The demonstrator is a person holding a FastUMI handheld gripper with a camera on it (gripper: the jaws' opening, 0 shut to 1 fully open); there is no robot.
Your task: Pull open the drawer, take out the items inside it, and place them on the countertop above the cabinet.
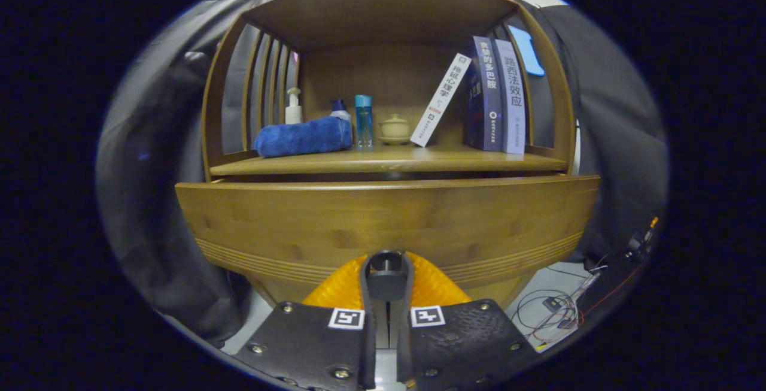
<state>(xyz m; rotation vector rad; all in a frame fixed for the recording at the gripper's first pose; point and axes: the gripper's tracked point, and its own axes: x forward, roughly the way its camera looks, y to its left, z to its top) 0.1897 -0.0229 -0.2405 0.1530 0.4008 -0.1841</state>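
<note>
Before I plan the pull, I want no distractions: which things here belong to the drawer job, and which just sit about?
Job: drawer front, its knob, gripper shut on the knob, countertop.
Lying about: blue towel, bottles, small pot, books, cables.

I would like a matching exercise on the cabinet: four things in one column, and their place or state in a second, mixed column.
Things:
1. blue towel
2. white book
3. small teapot
4. claw

Places or states:
A. leans tilted against the dark book
B. closed around the drawer knob
C. lies rolled in front of the pump bottle
D. stands between the blue bottle and the white book

Pairs: 1-C, 2-A, 3-D, 4-B
</note>
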